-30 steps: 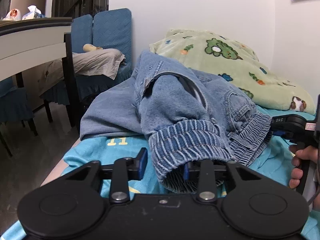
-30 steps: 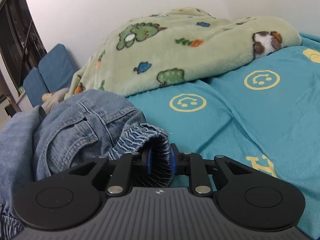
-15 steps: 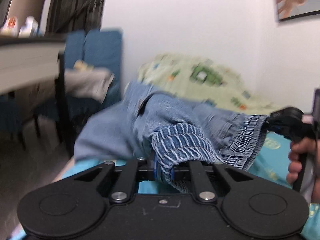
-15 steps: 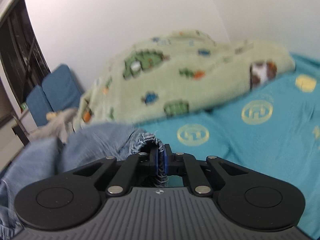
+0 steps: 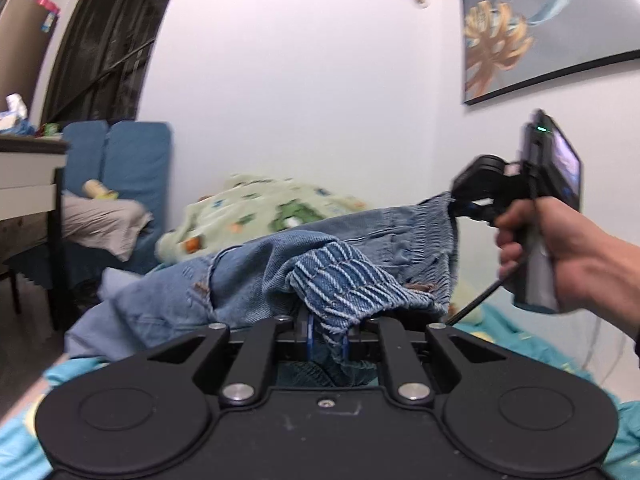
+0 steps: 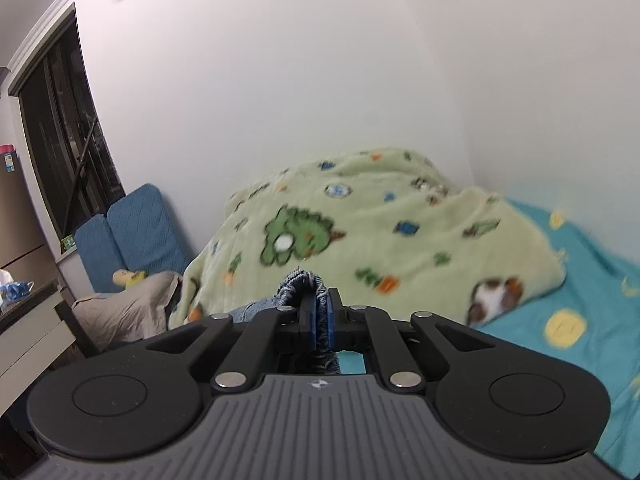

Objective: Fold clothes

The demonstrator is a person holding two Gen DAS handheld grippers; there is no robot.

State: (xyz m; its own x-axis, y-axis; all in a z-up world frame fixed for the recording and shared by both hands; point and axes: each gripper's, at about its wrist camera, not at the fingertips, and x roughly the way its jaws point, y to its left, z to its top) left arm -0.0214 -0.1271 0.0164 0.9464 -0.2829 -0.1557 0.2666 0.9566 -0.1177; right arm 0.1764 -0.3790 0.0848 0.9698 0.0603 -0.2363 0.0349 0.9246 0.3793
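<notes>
Blue denim trousers with a ribbed elastic waistband hang lifted above the teal bed. My left gripper is shut on one part of the waistband. My right gripper is shut on the other end of the waistband, held higher at the right of the left wrist view. In the right wrist view my right gripper pinches a fold of the denim between its blue pads; the rest of the trousers hangs out of sight below.
A green cartoon-print blanket is heaped at the bed's head against the wall. The teal sheet spreads to the right. A blue chair with grey cloth and a desk stand at the left.
My left gripper closed on the waistband. Both grippers then rose, lifting the trousers off the bed; the right gripper went higher.
</notes>
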